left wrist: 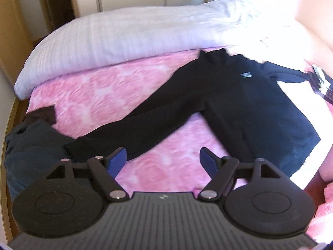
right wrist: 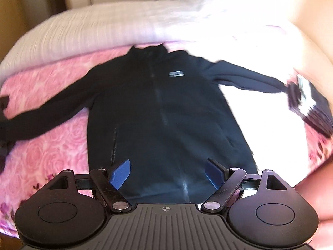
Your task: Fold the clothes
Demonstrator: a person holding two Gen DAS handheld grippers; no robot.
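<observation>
While both grippers are hovering above the bed with nothing between their pads, the scene is reading from left to right as follows. Item one, far left in the left wrist view: a dark teal garment (left wrist: 31,145) is lying bunched at the edge of the pink floral bedspread (left wrist: 100,91), with a small brown piece of cloth (left wrist: 43,114) sitting just behind it. Item two: the left gripper (left wrist: 163,160) is hanging over the bedspread with its blue fingers (left wrist: 118,160) spread wide, holding nothing. Item three, the task garment: a black zip-up jacket (right wrist: 158,108) is lying face up and flat across the middle of the bed, collar toward the white folded duvet (left wrist: 116,37), one sleeve (left wrist: 135,123) stretching out toward the teal garment and its cuff lying just beside the left gripper's left finger. Item four: the right gripper (right wrist: 168,173) is sitting over the jacket's lower hem, its blue pads (right wrist: 121,173) likewise spread apart and gripping nothing. Item five, far right: the jacket's other sleeve (right wrist: 249,77) is reaching out toward a dark striped object (right wrist: 308,100), possibly another folded garment, though glare and blur are making it hard to identify. Sunlight is washing out the bedspread beneath that sleeve.
</observation>
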